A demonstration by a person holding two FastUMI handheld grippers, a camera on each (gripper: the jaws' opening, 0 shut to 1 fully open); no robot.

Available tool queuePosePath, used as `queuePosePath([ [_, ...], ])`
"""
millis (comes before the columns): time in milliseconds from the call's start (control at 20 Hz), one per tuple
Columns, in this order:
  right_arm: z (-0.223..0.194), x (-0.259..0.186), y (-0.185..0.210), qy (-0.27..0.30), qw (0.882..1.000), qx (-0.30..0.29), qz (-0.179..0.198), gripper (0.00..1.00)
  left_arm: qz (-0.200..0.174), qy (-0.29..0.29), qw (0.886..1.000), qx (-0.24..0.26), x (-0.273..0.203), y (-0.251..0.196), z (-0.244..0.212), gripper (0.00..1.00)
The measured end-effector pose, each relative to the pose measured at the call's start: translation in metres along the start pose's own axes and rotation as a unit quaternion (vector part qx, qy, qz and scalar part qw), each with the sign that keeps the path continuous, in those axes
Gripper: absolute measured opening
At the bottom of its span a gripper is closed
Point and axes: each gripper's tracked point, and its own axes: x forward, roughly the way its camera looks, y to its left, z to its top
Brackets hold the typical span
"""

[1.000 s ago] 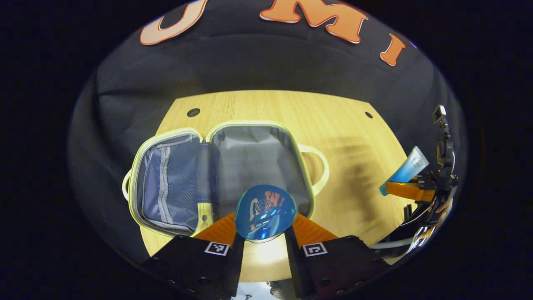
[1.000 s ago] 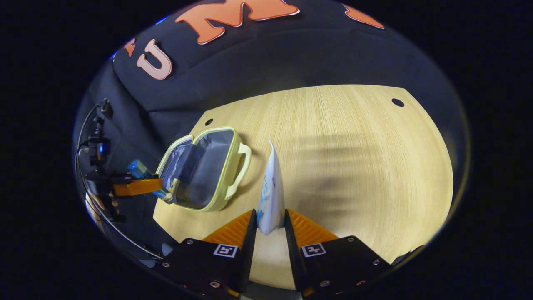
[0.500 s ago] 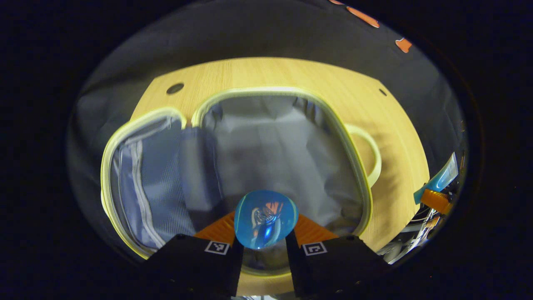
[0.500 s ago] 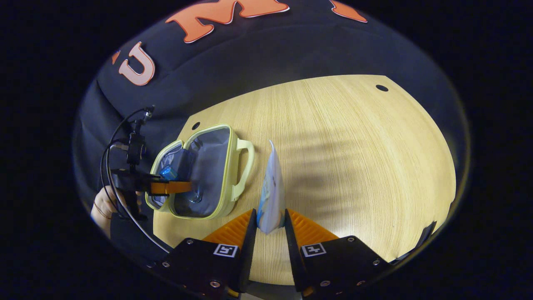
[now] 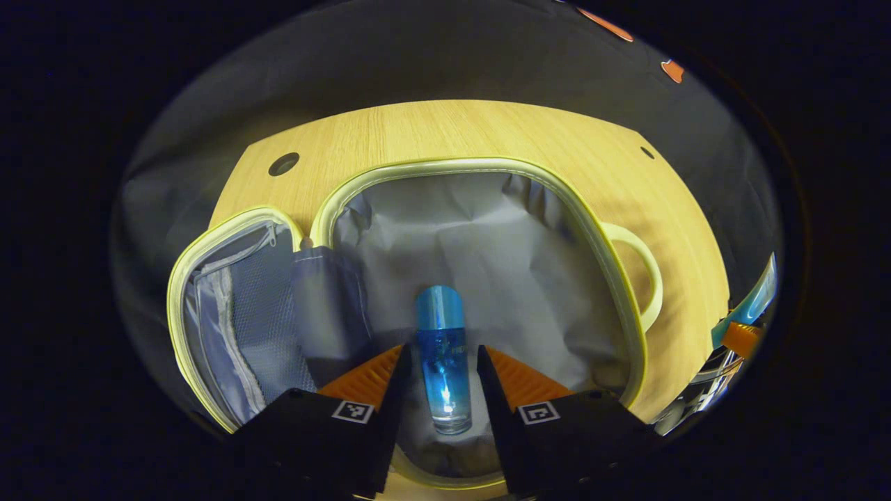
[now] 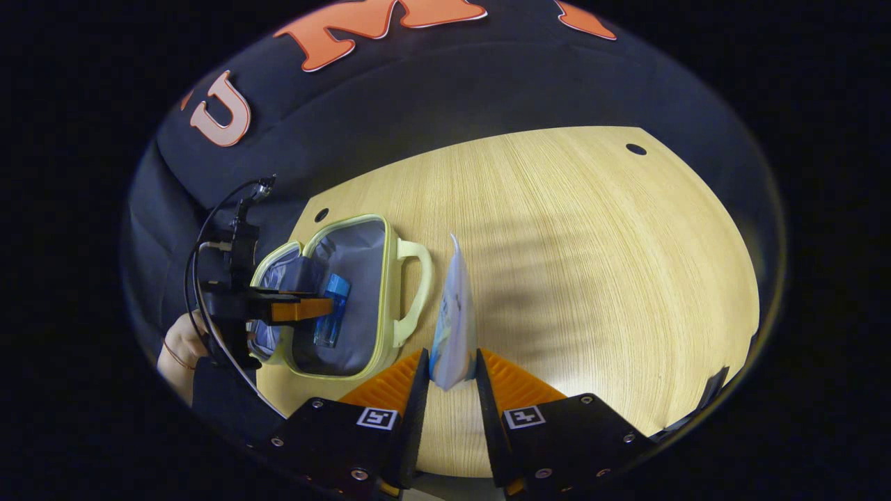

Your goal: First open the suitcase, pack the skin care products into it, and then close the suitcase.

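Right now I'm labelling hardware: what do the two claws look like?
Both, left claw and right claw, have ribbed orange fingers on black bodies with small square black-and-white markers and screws. In the right gripper view, black cables loop above the left one.

Recording booth: black cloth wall (image 6: 445, 97) behind bare wooden table (image 6: 592, 243).

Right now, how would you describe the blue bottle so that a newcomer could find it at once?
Find the wooden table, then the pale yellow suitcase lying open on it. In its larger, grey-lined half lies the blue bottle, flat between the open jaws of the left gripper. Its clear blue body and rounded cap stand out against the grey lining.
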Motion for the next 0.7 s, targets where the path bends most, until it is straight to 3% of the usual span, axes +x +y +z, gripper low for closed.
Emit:
queuePosePath([
  [50, 0.003, 0.000, 0.003, 0.000, 1.000, -0.004, 0.002, 0.42, -0.008, -0.006, 1.000, -0.003, -0.003, -0.005, 0.002, 0.67],
  [100, 0.006, -0.001, 0.008, -0.001, 1.000, -0.008, 0.004, 0.42, -0.008, -0.012, 1.000, -0.003, -0.009, -0.006, 0.006, 0.84],
  [200, 0.012, -0.004, 0.021, 0.001, 1.000, -0.020, 0.015, 0.42, 0.004, -0.032, 0.999, 0.001, -0.020, 0.000, 0.011, 0.94],
  [300, 0.019, -0.006, 0.039, 0.007, 0.999, -0.029, 0.033, 0.42, 0.001, -0.059, 0.998, -0.007, -0.038, 0.001, 0.017, 0.94],
  [500, 0.036, -0.005, 0.075, 0.026, 0.996, -0.072, 0.053, 0.42, -0.042, -0.125, 0.990, -0.050, -0.098, -0.001, 0.033, 0.93],
  [700, 0.044, 0.007, 0.114, 0.062, 0.989, -0.109, 0.074, 0.41, -0.012, -0.187, 0.980, -0.060, -0.157, 0.041, 0.038, 0.93],
])
